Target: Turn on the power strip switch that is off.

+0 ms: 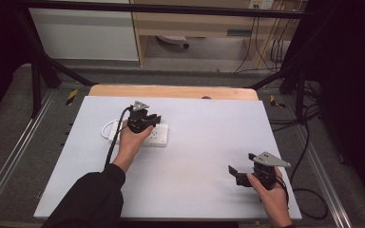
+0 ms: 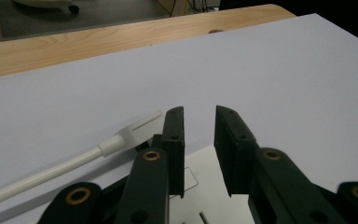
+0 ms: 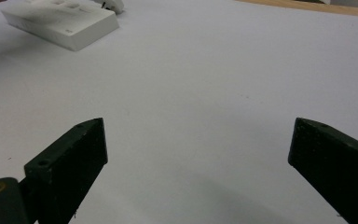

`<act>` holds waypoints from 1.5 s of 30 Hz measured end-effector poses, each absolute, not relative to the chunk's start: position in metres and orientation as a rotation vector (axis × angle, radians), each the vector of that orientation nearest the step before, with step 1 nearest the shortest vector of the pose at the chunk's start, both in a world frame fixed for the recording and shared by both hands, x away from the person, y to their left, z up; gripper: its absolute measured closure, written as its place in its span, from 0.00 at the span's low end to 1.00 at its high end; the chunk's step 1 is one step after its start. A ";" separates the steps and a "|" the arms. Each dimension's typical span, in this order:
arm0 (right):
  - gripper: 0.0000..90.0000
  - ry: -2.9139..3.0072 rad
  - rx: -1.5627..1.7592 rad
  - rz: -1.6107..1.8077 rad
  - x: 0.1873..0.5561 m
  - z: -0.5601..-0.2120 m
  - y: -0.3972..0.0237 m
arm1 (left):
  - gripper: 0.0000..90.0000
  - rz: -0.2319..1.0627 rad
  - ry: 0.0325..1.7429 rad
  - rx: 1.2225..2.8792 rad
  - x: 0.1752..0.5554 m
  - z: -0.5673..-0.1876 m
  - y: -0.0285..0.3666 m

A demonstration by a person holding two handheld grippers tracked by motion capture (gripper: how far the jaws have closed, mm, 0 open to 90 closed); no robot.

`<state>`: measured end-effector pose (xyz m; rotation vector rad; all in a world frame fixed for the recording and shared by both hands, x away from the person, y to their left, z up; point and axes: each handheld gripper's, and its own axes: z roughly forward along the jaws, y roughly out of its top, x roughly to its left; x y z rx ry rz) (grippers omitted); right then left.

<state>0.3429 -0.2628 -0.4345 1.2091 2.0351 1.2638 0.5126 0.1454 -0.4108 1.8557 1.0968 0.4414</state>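
The right gripper (image 3: 198, 170) has its two black jaws rising from the bottom edge, set wide apart with nothing between them, only bare white table surface (image 3: 205, 93). The jaws hang just above that surface and cast a soft shadow on it. Toward the table's far left corner lies a white power strip (image 3: 63, 21), its sockets facing up, well apart from the jaws. A strip of the wooden table edge (image 3: 317, 7) shows at the far right

One white power strip (image 1: 158, 135) (with cord), two hand-held grippers, one table (image 1: 204, 156).
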 end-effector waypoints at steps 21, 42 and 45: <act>0.05 2.036 1.210 1.267 0.343 -0.434 -0.263 | 0.92 0.439 1.114 1.896 0.516 -0.423 0.148; 0.05 2.038 1.212 1.266 0.343 -0.434 -0.263 | 1.00 0.449 1.141 1.914 0.516 -0.433 0.153; 0.05 2.038 1.208 1.265 0.343 -0.435 -0.263 | 1.00 0.449 1.147 1.914 0.516 -0.433 0.155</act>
